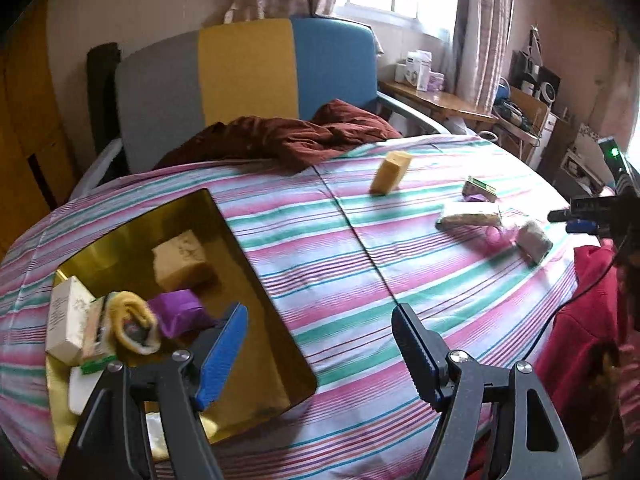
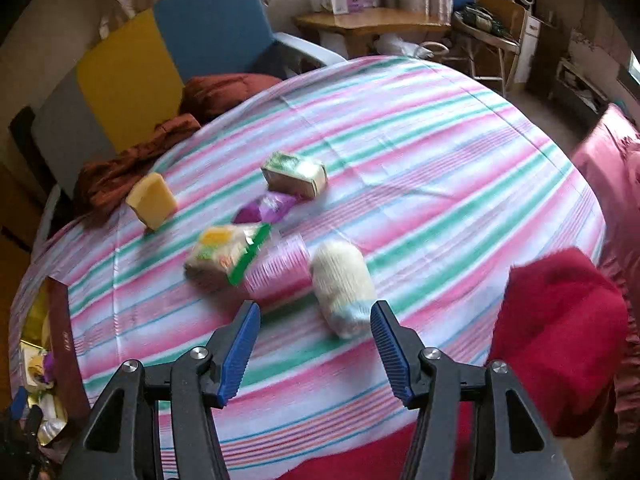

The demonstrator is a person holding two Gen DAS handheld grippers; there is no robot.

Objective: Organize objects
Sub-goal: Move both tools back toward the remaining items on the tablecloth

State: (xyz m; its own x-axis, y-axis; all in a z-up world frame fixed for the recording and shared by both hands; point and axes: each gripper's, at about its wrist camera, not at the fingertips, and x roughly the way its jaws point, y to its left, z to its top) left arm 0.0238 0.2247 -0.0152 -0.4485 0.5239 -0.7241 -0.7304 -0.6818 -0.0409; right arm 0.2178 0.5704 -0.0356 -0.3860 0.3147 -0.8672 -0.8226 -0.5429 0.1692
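Note:
My left gripper (image 1: 320, 316) is open and empty, hovering over the right edge of a gold-lined box (image 1: 256, 280) that holds a tan soap block (image 1: 180, 264), a purple packet (image 1: 180, 312), a rolled yellow sock (image 1: 134, 320) and a white carton (image 1: 66, 320). My right gripper (image 2: 314, 316) is open and empty, just in front of a white rolled sock (image 2: 342, 284) on the striped tablecloth (image 2: 440, 160). Beside the sock lie a pink cup stack (image 2: 280, 268), a snack bag (image 2: 224, 256), a purple packet (image 2: 268, 206), a green carton (image 2: 296, 174) and a yellow block (image 2: 152, 200).
A dark red cloth (image 1: 280, 136) lies at the table's far edge by a grey, yellow and blue chair (image 1: 248, 72). A red garment (image 2: 560, 332) lies at the near right edge. A wooden side table (image 2: 368, 20) and cluttered shelves stand behind.

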